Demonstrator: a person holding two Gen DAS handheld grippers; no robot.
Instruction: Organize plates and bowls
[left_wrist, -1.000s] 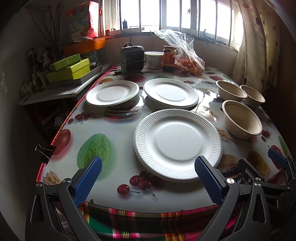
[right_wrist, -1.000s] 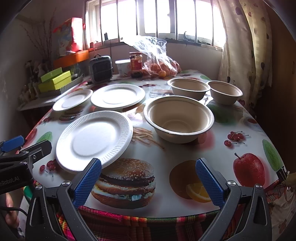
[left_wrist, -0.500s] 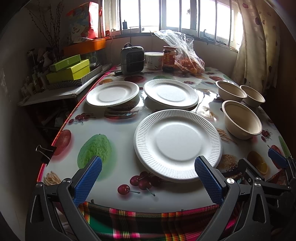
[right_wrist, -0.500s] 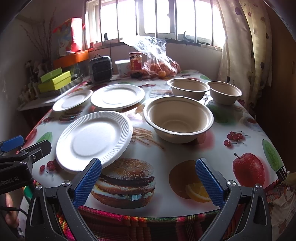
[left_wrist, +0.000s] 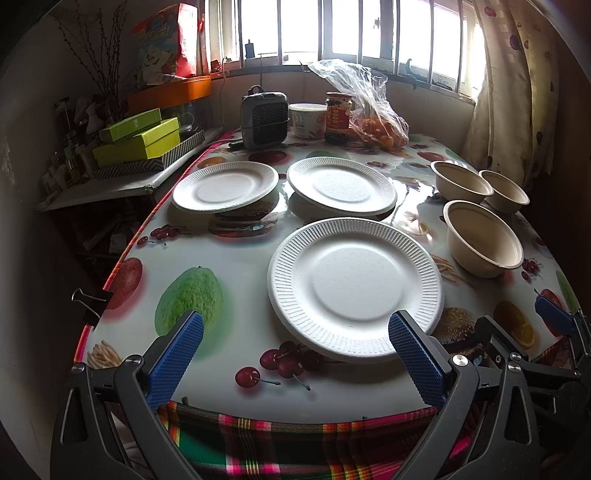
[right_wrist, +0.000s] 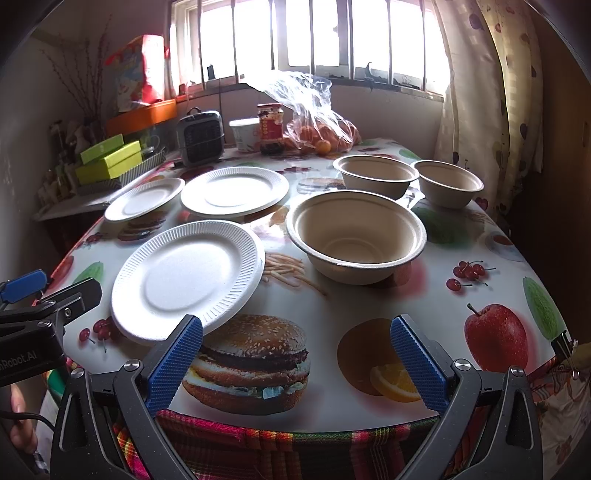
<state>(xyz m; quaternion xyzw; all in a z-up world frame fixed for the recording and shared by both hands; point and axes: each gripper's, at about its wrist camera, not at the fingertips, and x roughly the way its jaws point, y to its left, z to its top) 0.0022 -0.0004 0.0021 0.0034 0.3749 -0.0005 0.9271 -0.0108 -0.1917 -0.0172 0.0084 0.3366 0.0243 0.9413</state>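
Three white paper plates lie on the fruit-print table: the nearest plate (left_wrist: 354, 286) (right_wrist: 188, 277) in front, a second plate (left_wrist: 341, 184) (right_wrist: 234, 192) behind it, a third plate (left_wrist: 225, 186) (right_wrist: 144, 199) at the far left. Three beige bowls stand to the right: a large bowl (left_wrist: 482, 238) (right_wrist: 356, 234) and two smaller bowls (right_wrist: 375, 175) (right_wrist: 447, 182) behind. My left gripper (left_wrist: 295, 356) hangs open at the table's near edge, just short of the nearest plate. My right gripper (right_wrist: 295, 360) is open over the burger print, holding nothing.
A small heater (left_wrist: 264, 120), a white tub (left_wrist: 308, 120), a jar (left_wrist: 337, 116) and a plastic bag of oranges (left_wrist: 373, 118) stand along the back under the window. Green boxes (left_wrist: 138, 142) sit on a side shelf to the left. A curtain (right_wrist: 487, 92) hangs at the right.
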